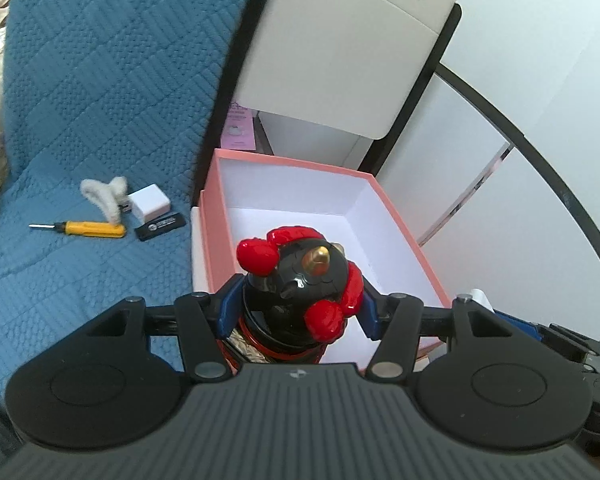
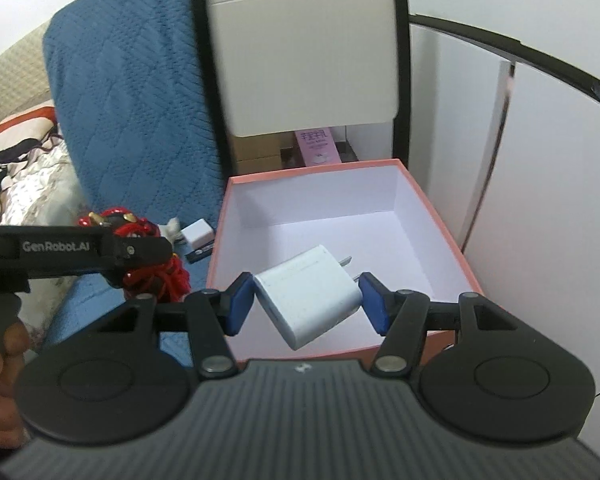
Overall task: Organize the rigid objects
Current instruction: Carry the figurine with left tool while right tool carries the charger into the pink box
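Note:
My left gripper (image 1: 296,312) is shut on a black and red toy figure (image 1: 300,280) with a gold tip, held over the near edge of the pink box (image 1: 404,216), whose white inside holds nothing. My right gripper (image 2: 306,300) is shut on a white charger plug (image 2: 306,296), tilted, above the near part of the pink box (image 2: 440,216). The toy figure (image 2: 140,232) and the left gripper's arm show at the left of the right wrist view. On the blue quilt lie a yellow screwdriver (image 1: 86,229), a second white charger (image 1: 150,201), a black flat stick (image 1: 160,226) and a white fuzzy clip (image 1: 104,196).
The blue quilted cover (image 1: 100,80) spreads left of the box. A beige lidded bin (image 1: 340,48) stands behind it, with a pink packet (image 1: 240,128) below. White cabinet panels (image 1: 500,160) line the right. A hand (image 2: 0,360) holds the left gripper's handle.

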Demonstrator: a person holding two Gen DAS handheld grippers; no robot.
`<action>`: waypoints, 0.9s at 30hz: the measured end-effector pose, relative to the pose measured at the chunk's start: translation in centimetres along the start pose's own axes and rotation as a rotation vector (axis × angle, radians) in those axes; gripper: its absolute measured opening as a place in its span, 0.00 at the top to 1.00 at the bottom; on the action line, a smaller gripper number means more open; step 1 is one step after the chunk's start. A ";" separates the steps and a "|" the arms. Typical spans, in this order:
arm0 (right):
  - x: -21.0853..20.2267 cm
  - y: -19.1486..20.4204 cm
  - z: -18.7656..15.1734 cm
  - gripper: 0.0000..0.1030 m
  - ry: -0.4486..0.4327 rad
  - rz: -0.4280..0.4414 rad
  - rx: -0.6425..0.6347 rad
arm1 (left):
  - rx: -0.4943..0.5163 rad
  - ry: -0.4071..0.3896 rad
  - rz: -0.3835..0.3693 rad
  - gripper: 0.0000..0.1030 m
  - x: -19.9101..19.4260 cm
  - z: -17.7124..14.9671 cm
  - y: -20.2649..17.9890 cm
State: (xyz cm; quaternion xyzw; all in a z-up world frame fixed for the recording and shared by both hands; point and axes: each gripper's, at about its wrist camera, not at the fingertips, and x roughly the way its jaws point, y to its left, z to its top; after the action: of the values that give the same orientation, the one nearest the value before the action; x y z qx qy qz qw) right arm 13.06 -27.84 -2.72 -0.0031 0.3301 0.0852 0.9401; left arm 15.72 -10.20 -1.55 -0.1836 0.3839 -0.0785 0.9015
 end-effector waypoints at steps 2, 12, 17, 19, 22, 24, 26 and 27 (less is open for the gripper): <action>0.7 -1.0 0.0 0.41 0.007 -0.001 0.009 | 0.007 0.012 0.004 0.39 1.0 0.2 -0.7; 5.7 -5.1 0.3 0.41 0.055 0.002 0.049 | 0.024 0.085 0.048 0.39 7.7 0.7 -2.6; 8.5 -7.0 0.5 0.41 0.083 -0.001 0.061 | 0.023 0.123 0.054 0.39 11.5 1.2 -3.3; 9.7 -7.6 0.6 0.41 0.095 -0.005 0.058 | 0.025 0.137 0.057 0.39 13.1 1.4 -3.5; 11.6 -8.3 0.7 0.41 0.119 -0.003 0.058 | 0.030 0.153 0.067 0.39 15.4 1.7 -3.9; 13.1 -8.6 0.7 0.41 0.137 0.000 0.051 | 0.030 0.167 0.072 0.39 16.9 1.8 -4.0; 14.2 -8.8 0.7 0.41 0.155 0.004 0.044 | 0.024 0.183 0.073 0.39 18.3 1.9 -3.8; 14.8 -8.8 0.6 0.41 0.164 0.009 0.041 | 0.021 0.189 0.075 0.39 19.0 1.8 -3.6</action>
State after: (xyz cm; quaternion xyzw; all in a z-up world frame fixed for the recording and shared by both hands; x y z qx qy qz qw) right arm 26.28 -34.17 -11.90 0.0104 0.4077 0.0820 0.9094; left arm 30.18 -18.37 -11.55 -0.1515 0.4729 -0.0656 0.8655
